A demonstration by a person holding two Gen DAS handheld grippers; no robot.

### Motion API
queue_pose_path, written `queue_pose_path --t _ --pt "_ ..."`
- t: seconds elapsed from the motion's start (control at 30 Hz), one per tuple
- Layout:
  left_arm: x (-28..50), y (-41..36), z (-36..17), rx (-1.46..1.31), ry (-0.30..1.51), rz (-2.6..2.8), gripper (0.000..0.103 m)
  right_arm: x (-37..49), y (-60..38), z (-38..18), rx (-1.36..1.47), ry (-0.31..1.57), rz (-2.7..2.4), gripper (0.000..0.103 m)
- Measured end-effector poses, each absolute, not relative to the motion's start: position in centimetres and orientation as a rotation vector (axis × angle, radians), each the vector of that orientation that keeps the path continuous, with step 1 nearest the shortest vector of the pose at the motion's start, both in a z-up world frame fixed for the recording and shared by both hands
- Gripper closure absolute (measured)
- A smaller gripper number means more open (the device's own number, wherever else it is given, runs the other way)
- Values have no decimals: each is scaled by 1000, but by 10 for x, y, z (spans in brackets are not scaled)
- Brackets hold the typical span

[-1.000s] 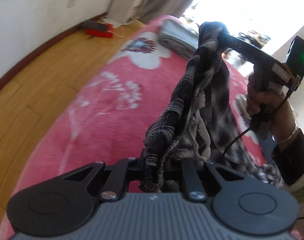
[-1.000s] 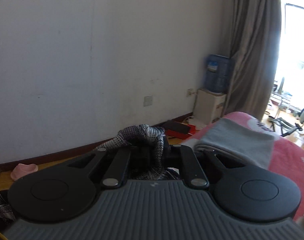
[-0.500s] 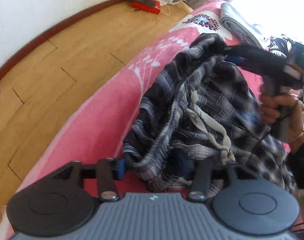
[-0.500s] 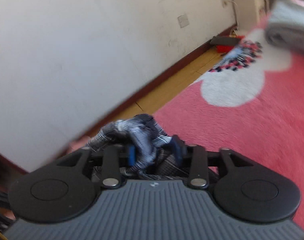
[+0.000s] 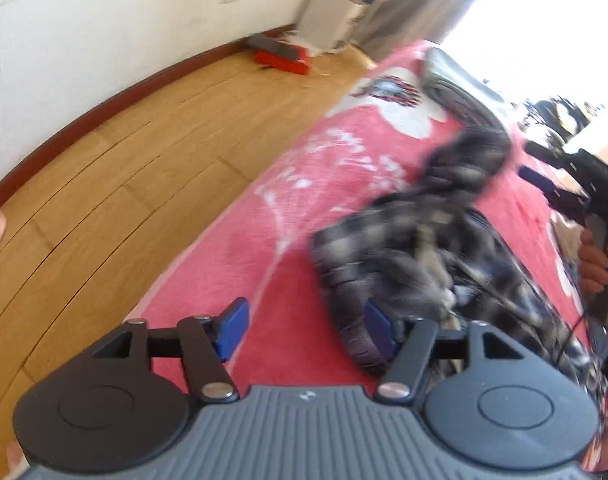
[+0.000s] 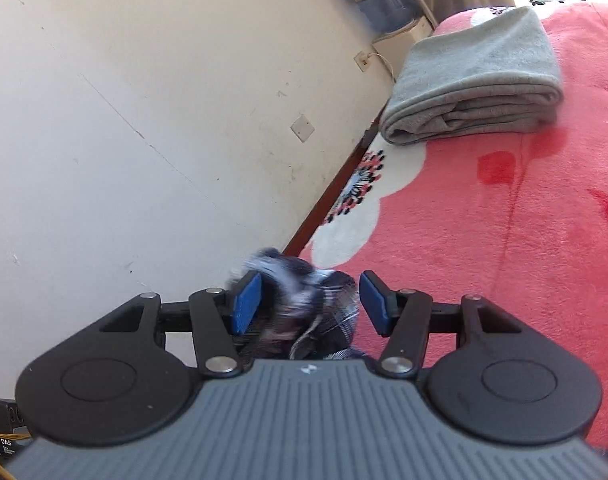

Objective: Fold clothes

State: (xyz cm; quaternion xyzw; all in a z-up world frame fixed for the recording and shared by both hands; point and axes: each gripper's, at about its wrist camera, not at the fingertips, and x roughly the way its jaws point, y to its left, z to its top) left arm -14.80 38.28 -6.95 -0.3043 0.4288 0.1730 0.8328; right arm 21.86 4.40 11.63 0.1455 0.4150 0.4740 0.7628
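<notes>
The blanket (image 5: pixel 231 264) is pink-red with white flower shapes. The garment (image 5: pixel 416 240) is black, grey and white, apparently plaid though blurred. A folded towel (image 6: pixel 476 80) at the blanket's far edge is plain grey. Both grippers carry blue pads (image 5: pixel 233 326) on black fingers.

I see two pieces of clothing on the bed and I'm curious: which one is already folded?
The grey garment, a neat flat stack near the bed's far end. The plaid garment lies crumpled by both grippers.
</notes>
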Motion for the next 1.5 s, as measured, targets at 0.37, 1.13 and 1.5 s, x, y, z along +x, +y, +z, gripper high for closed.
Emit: queue_pose_path --t 0.37,1.13,1.5 --pt "-98 394 -107 -623 929 294 36 225 64 90 202 924 1072 45" --pt "-151 348 -93 -598 840 574 86 183 175 50 -124 821 1186 92" --pt "-167 363 -92 -605 829 603 46 209 136 78 50 797 1103 67"
